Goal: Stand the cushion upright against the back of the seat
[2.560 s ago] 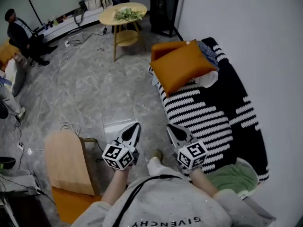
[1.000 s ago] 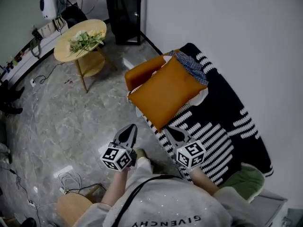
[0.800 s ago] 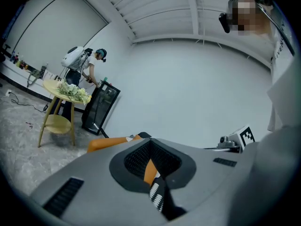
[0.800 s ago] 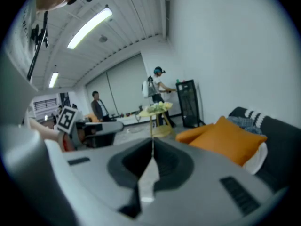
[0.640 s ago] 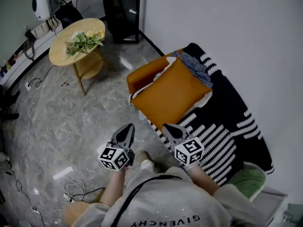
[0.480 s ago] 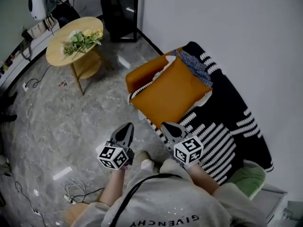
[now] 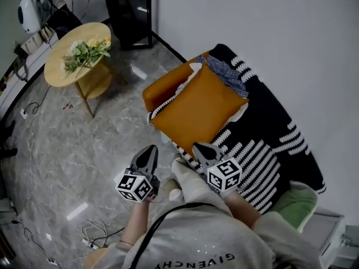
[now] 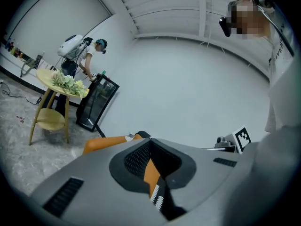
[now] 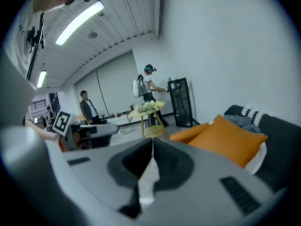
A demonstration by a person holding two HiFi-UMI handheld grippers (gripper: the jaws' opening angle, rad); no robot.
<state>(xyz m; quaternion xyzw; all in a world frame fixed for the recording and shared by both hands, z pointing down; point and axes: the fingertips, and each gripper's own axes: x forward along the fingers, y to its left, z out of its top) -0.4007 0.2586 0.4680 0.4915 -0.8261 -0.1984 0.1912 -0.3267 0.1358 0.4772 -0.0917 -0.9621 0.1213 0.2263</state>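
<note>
While the orange cushion (image 7: 197,110) lies flat and tilted at the far end of the sofa (image 7: 263,150), its near corner close to the front edge, it has not been stood up and nothing touches it. It rests partly on a second orange piece (image 7: 162,88) at the sofa's end and on something white (image 7: 240,112) that shows under its wall-side edge. A blue checked cloth (image 7: 227,74) is bunched just behind it, towards the back.

Both claws are short of it. The left claw (image 7: 147,157) is closed and empty, out over the floor beside the front edge. The right claw (image 7: 203,151) is also closed with nothing in it, above the striped throw (image 7: 252,156) near the cushion's lower corner.

The likeliest slip is arriving with the jaws still pressed together, which would only shove the cushion along the seat or off the front edge. A pinch taken low could catch the throw or the white piece as well and drag them up. Gripped by one corner, so soft a cushion would probably fold instead of rising. Leant on the bunched cloth, it may slump forward again.
</note>
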